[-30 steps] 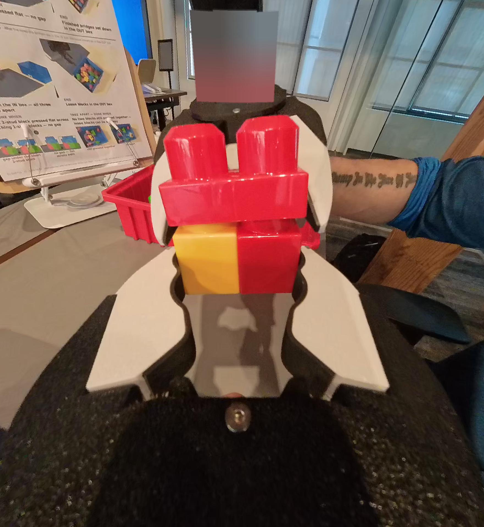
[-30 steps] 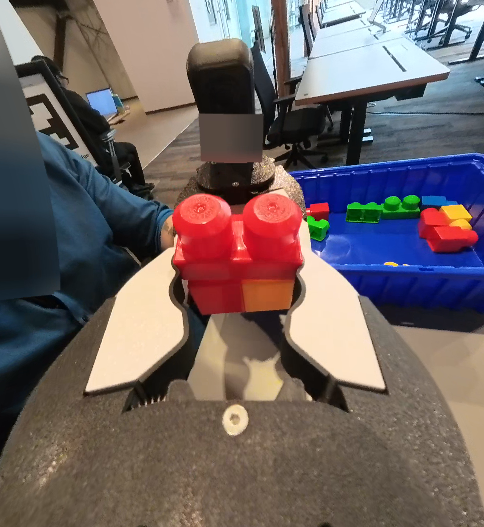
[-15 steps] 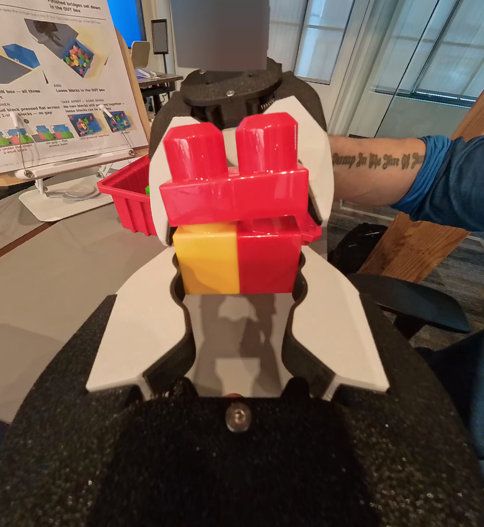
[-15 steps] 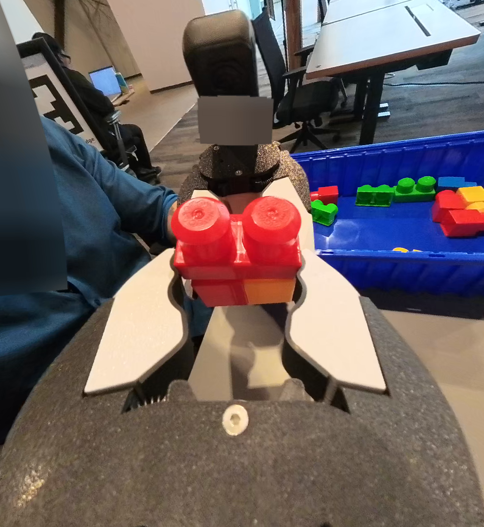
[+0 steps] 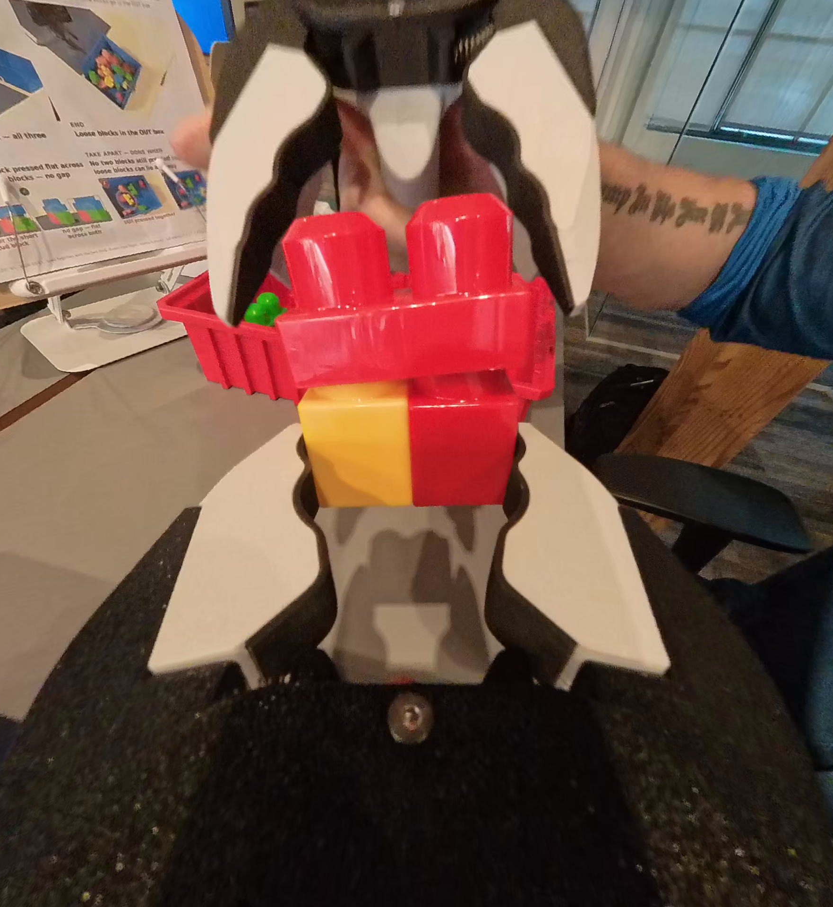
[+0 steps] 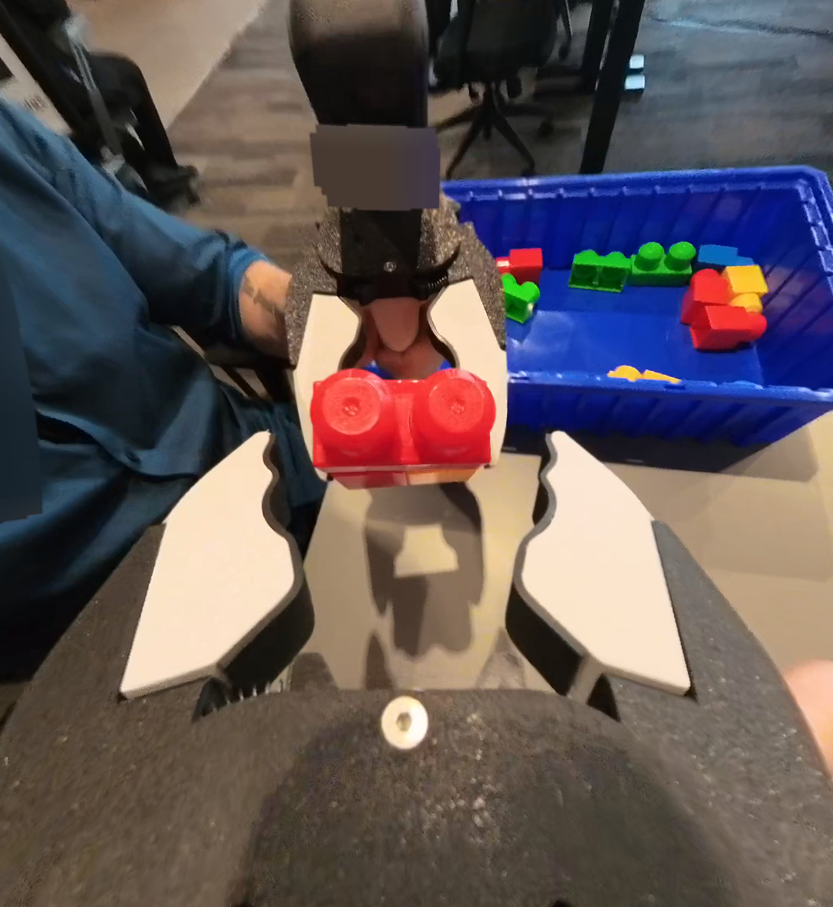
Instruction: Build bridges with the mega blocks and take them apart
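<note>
A small bridge is held in the air: a red 2-stud block point(image 5: 404, 338) sits slightly tilted on a yellow block point(image 5: 355, 451) and a red block point(image 5: 463, 451). My left gripper point(image 5: 410, 441) is shut on these two lower blocks. In the left wrist view my right gripper point(image 5: 399, 309) stands beyond the bridge with its jaws spread wide, clear of the 2-stud block. In the right wrist view my right gripper point(image 6: 409, 441) is open and empty. There the bridge point(image 6: 399, 427) shows from above, held in the left gripper point(image 6: 399, 417).
A blue bin point(image 6: 650, 407) with several loose blocks stands right of the bridge. A red bin point(image 5: 223, 353) with a green block point(image 5: 262, 309) stands behind it on the grey table point(image 5: 85, 466). An instruction sheet point(image 5: 61, 147) on a stand is at the far left. The person's forearm point(image 5: 674, 255) reaches in from the right. Left tips to right tips: about 4 cm.
My right gripper has opened, let go of the red 2-stud block and drawn back from it. My left gripper still holds the two lower blocks.
</note>
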`<action>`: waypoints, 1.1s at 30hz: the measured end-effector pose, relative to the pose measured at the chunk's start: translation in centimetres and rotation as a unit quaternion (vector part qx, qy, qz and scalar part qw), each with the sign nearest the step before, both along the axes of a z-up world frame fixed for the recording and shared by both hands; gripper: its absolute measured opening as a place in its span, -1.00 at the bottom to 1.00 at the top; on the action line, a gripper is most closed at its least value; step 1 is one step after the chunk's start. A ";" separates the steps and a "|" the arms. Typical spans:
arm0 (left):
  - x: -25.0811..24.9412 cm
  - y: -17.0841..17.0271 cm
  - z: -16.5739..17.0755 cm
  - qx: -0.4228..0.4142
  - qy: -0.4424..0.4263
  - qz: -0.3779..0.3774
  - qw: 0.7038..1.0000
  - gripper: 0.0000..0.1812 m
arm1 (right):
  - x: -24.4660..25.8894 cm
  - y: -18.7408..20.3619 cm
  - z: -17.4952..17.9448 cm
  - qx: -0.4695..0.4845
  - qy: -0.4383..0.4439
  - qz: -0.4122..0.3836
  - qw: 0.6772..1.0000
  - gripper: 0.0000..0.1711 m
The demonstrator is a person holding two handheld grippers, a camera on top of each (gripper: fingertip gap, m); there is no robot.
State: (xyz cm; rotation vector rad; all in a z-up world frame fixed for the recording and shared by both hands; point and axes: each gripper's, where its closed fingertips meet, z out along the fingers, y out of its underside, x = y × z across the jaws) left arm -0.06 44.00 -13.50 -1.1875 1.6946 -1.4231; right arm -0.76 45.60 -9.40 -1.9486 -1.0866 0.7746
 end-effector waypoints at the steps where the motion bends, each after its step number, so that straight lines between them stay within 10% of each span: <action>1: 0.0 0.0 -0.1 0.004 0.002 0.002 1.000 -0.18 | 0.2 -0.1 0.1 0.001 -0.026 0.001 1.000 0.16; 33: -0.2 -0.7 -2.0 0.085 0.064 0.004 0.994 -0.18 | 0.7 -1.8 -1.1 -0.056 -0.330 0.060 0.940 -0.24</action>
